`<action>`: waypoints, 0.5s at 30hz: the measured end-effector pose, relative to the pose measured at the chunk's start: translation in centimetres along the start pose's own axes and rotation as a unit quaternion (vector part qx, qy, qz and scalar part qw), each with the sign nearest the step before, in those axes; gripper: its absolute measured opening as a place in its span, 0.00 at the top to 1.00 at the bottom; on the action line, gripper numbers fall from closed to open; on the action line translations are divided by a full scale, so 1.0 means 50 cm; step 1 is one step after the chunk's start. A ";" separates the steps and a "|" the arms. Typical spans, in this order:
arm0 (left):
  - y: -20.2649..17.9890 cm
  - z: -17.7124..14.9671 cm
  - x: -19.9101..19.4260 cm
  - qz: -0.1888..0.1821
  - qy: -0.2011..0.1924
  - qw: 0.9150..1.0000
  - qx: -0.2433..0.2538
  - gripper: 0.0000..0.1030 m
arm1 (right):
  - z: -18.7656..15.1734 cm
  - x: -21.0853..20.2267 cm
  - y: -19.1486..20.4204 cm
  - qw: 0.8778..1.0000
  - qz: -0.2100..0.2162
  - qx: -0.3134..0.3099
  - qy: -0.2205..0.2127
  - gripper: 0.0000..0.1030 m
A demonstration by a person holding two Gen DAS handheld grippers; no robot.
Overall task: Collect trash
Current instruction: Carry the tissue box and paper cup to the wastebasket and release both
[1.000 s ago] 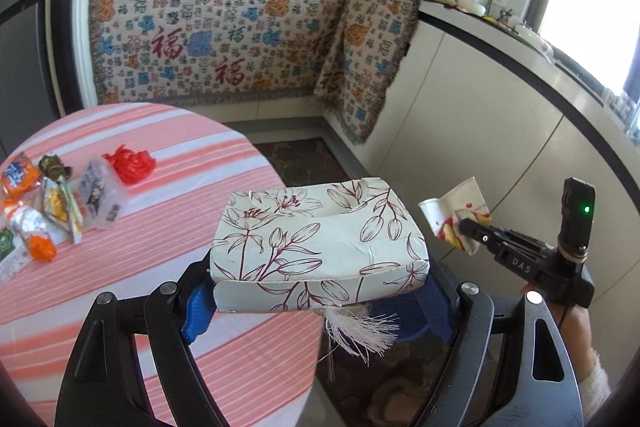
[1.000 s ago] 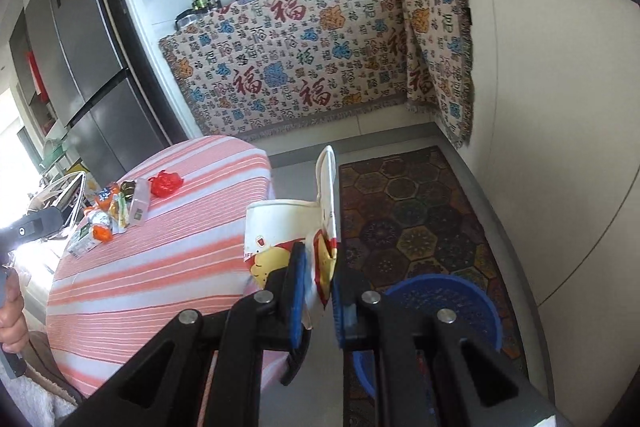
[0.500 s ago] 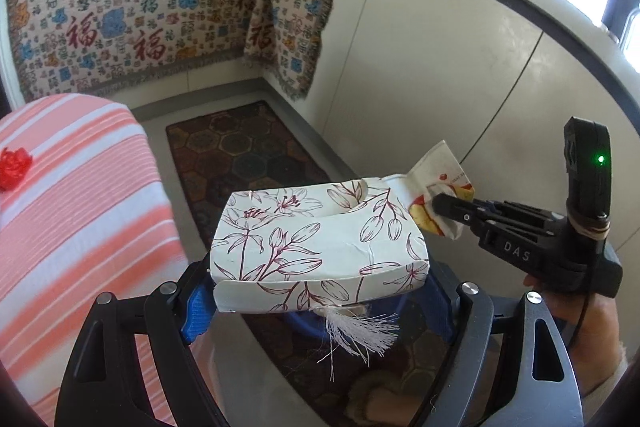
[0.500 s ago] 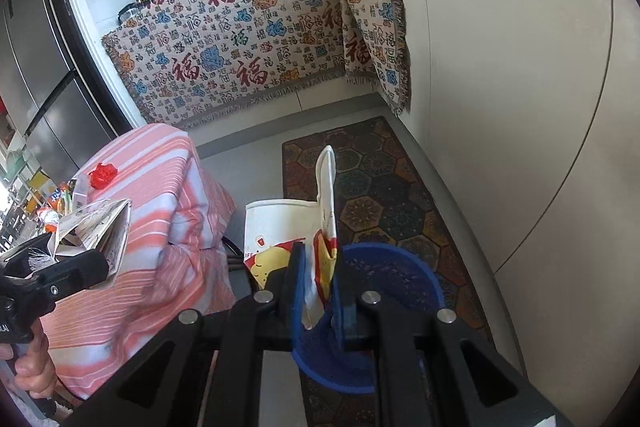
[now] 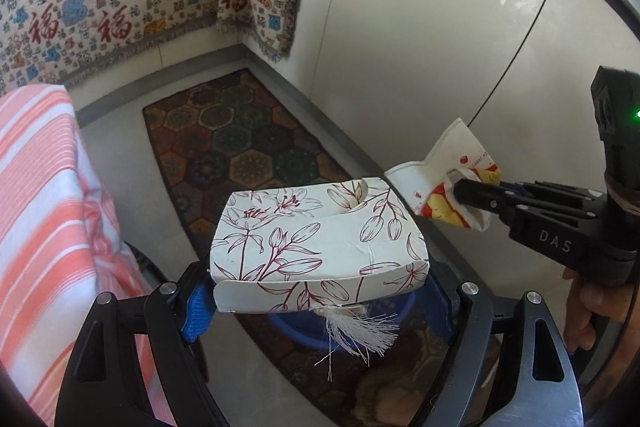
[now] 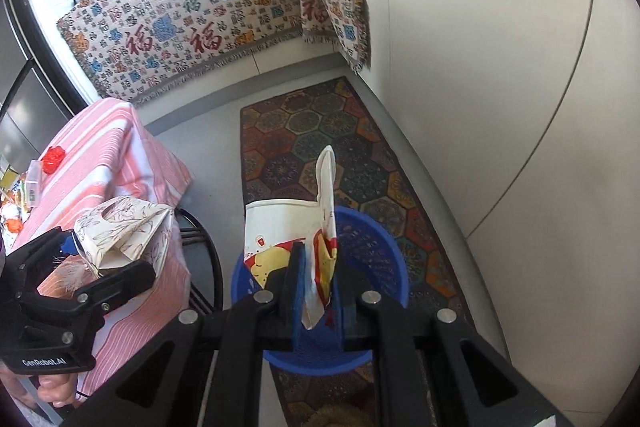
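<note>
Below, patterned rug (image 6: 352, 163) crosses grey floor (image 6: 208, 131).

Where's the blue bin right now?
In the right wrist view the blue bin stands on the patterned rug, directly below the right hand-held gripper and its flattened paper cup, right of the striped table.

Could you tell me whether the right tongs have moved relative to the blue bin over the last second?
Yes. The right tongs, shut on the flattened paper cup, have come over the blue bin, which earlier lay off to their right.
</note>
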State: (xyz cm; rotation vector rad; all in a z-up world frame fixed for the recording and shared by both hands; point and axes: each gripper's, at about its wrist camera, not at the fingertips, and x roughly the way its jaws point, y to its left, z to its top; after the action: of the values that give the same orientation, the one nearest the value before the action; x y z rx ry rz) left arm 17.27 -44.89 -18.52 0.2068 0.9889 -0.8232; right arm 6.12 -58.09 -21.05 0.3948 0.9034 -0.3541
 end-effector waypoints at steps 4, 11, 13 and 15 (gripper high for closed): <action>-0.018 0.001 0.050 -0.013 0.011 1.000 0.015 0.17 | 0.003 0.030 -0.022 1.000 -0.003 0.018 0.010 0.86; -0.033 0.003 0.094 -0.015 0.012 1.000 0.011 0.07 | 0.012 0.053 -0.057 0.998 0.010 0.067 0.000 0.51; -0.035 0.006 0.062 -0.015 -0.010 1.000 0.006 0.07 | 0.019 0.034 -0.062 0.997 0.001 0.075 -0.020 0.51; -0.041 0.006 0.019 -0.009 -0.036 0.999 0.002 0.07 | 0.031 0.010 -0.061 0.996 -0.019 0.075 -0.046 0.51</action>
State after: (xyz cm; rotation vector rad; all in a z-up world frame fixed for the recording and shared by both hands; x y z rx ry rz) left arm 16.30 -46.94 -18.73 0.1712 0.9232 -0.8432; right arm 6.10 -61.56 -21.15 0.4959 0.7977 -0.4737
